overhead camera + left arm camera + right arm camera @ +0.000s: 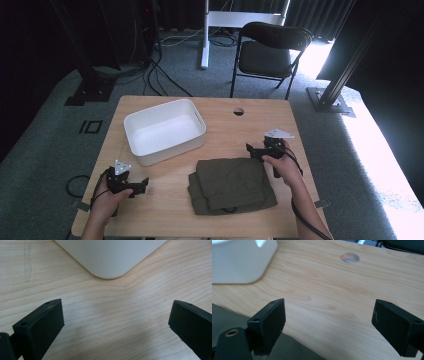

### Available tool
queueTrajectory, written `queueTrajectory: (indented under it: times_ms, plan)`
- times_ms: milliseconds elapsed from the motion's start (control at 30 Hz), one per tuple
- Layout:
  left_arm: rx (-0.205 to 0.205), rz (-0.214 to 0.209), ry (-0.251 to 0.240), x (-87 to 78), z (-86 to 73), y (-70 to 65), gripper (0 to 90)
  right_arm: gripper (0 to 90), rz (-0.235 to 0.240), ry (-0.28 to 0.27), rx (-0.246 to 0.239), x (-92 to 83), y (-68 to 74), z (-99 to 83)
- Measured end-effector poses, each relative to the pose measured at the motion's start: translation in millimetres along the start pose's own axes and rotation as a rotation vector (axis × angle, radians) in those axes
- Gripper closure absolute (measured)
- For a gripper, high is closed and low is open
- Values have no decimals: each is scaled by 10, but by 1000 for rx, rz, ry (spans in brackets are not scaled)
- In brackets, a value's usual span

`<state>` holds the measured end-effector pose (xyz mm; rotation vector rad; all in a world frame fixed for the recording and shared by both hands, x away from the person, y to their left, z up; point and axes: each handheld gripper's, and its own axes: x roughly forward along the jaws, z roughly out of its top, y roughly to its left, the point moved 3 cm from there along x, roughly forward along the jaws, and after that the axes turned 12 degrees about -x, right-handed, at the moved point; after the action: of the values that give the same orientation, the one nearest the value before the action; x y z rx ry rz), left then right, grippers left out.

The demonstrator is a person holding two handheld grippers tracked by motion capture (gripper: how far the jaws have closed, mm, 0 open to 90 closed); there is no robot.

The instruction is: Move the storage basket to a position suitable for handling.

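Olive cloth, folded, on pale wood counter

Cloth (232, 184): matte olive-green woven fabric, folded into a soft, creased rectangle, lying flat at the counter's (225, 130) near edge. Bin (165, 130): smooth white plastic, rounded corners, well apart to the left. Right gripper (256, 150): just beside the cloth's far right corner, jaws spread wide, holding nothing. Left gripper (141, 186): jaws likewise released, over bare wood grain.

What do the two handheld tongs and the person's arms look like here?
Both the left tongs and right tongs are black, each topped by a grey three-cornered plate, with blocky square-ended jaws bearing small screw holes. A black cable trails from the right one along the forearm. No sleeves show on the forearms.
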<state>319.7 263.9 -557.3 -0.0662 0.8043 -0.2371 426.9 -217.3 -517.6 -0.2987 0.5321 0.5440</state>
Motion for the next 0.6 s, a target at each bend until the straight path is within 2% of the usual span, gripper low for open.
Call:
queueTrajectory:
  times_ms: [233,267,333,467,533,600]
  plan:
    - [-8,-5,-5,-24,63,10,13,117,40,-8,-32,143,124,231]
    - [-10,-3,-16,-47,98,12,13,117,46,-11,-45,187,149,310]
    - [-12,0,-21,-66,120,18,13,116,50,-13,-45,203,159,341]
    - [-13,2,-34,-119,173,26,13,116,69,-24,-56,323,228,535]
    - [-13,4,-33,-142,194,48,13,117,72,-24,-60,339,237,560]
    - [-22,12,-33,-181,223,95,13,117,82,-32,-64,405,280,665]
